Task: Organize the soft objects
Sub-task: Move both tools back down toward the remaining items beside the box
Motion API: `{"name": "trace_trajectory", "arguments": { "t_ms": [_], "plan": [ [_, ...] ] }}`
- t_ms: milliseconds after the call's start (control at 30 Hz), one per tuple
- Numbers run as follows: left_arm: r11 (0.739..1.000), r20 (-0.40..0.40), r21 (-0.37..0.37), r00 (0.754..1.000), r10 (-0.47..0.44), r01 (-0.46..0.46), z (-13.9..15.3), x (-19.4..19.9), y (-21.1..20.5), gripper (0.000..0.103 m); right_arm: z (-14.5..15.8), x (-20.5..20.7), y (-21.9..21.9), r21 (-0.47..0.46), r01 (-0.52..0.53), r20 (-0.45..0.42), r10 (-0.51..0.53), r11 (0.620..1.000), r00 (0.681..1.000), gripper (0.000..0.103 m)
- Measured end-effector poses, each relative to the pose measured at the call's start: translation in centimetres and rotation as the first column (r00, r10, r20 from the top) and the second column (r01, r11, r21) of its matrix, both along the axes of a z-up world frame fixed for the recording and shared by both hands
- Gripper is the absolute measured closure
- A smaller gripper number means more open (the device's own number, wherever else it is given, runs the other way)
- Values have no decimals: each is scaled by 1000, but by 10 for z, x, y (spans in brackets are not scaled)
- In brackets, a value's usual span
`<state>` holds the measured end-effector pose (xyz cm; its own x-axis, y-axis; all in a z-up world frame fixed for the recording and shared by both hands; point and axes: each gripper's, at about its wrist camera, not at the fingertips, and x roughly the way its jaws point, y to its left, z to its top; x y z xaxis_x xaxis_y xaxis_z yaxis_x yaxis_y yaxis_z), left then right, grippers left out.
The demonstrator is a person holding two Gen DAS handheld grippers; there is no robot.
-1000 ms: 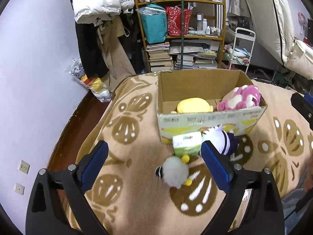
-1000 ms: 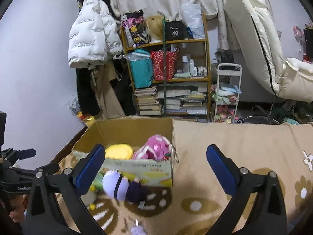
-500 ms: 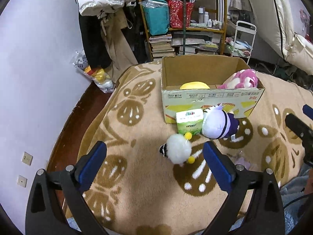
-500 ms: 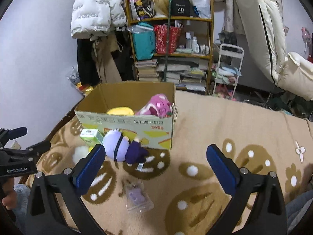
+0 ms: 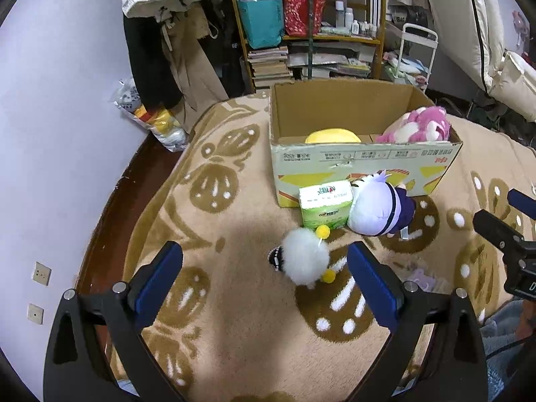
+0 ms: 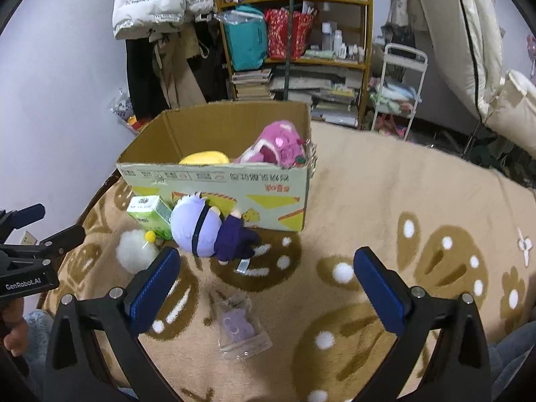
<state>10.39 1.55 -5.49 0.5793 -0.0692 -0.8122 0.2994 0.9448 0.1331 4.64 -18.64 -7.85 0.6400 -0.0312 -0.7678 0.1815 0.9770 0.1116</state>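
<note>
Two claws hang spread wide above a beige blanket (image 5: pixel 234 335) patterned with brown butterflies, and neither grips anything. The left claw (image 5: pixel 264 278) is released, its blue pads apart, with a white fluffy pompom toy (image 5: pixel 303 261) lying on the blanket between them and a little farther off; the toy carries two small yellow balls and a black-and-white striped end. Just beyond it stands a green tissue pack (image 5: pixel 326 204), touching the near wall of an open cardboard box (image 5: pixel 365 164). To the right of the pack, pressed against it, lies a plush doll (image 5: pixel 378 207) with a pale lilac head and dark purple body, also against the box front. Inside the box sit a yellow soft toy (image 5: pixel 331 135) toward the middle and a pink plush (image 5: pixel 418 127) in the right corner, rising above the rim. The right claw (image 6: pixel 266 279) is likewise released, pads well apart; between them, near the camera, lies a clear plastic packet (image 6: pixel 239 328) holding something lilac. A hand (image 6: pixel 13 331) holding the left gripper body shows at the left edge of the right wrist view. Behind the box stand a cluttered wooden shelf (image 6: pixel 294 50) and a white puffer jacket (image 6: pixel 150 0) hanging on the wall.
</note>
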Motion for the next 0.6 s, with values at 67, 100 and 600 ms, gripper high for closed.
{"name": "trace_trajectory", "arguments": {
  "t_ms": [67, 100, 600],
  "plan": [
    [1000, -20, 6, 1000, -10, 10, -7, 6, -4, 6, -6, 5, 1, 0, -4, -22, 4, 1000, 1000, 0],
    [1000, -26, 8, 1000, -12, 12, -9, 7, -6, 6, -9, 7, 2, 1, -8, -30, 8, 1000, 1000, 0],
    [998, -142, 10, 989, -52, 54, -50, 37, -26, 6, -53, 34, 18, 3, -57, -203, 57, 998, 978, 0]
  ]
}}
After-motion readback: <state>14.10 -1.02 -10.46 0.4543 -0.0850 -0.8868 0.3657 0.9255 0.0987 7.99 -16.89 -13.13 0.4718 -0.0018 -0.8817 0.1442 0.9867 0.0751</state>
